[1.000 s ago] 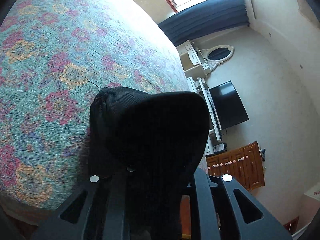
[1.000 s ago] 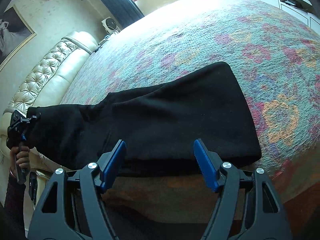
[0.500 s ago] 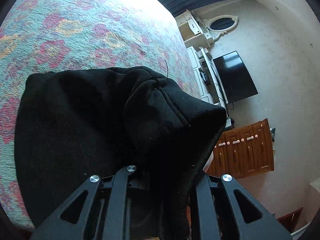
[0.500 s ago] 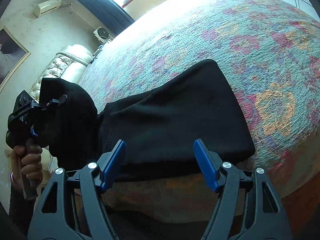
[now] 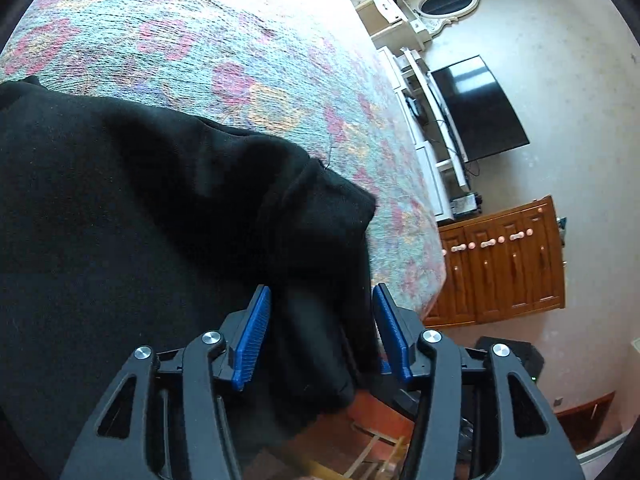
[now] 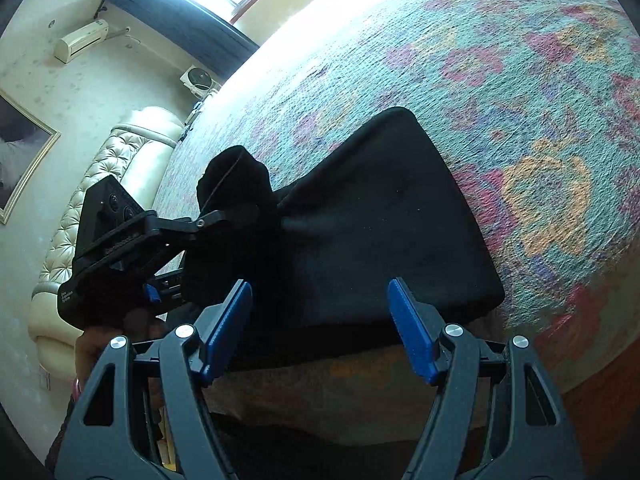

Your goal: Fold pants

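The black pants (image 6: 384, 220) are laid near the bed's edge on a floral bedspread (image 6: 520, 80), folded into a broad dark slab, with a bunched leg end raised at about 10 o'clock of the slab in the right wrist view. In the left wrist view the same pants (image 5: 140, 220) fill the picture from 9 o'clock to the centre, and a hemmed cuff end hangs down between the blue pads (image 5: 252, 340).

The left hand-held gripper (image 5: 320, 332) is seen with its jaws parted; they have just been opening, and the cuff fabric lies loosely between them, no longer pinched. In the right wrist view this left hand-held gripper (image 6: 208, 224) is found at 9 o'clock, against the bunched leg end, a person's hand (image 6: 92, 344) being visible beneath it.

The right hand-held gripper (image 6: 320, 320) is held wide open just short of the near edge of the folded pants, with nothing between its pads (image 6: 412, 332).

Beyond the bed, a television (image 5: 476, 108) and a wooden cabinet (image 5: 504, 264) are seen at 3 o'clock in the left wrist view; a tufted headboard (image 6: 100, 184) and a wall air conditioner (image 6: 82, 40) are seen at 9 to 10 o'clock in the right wrist view.
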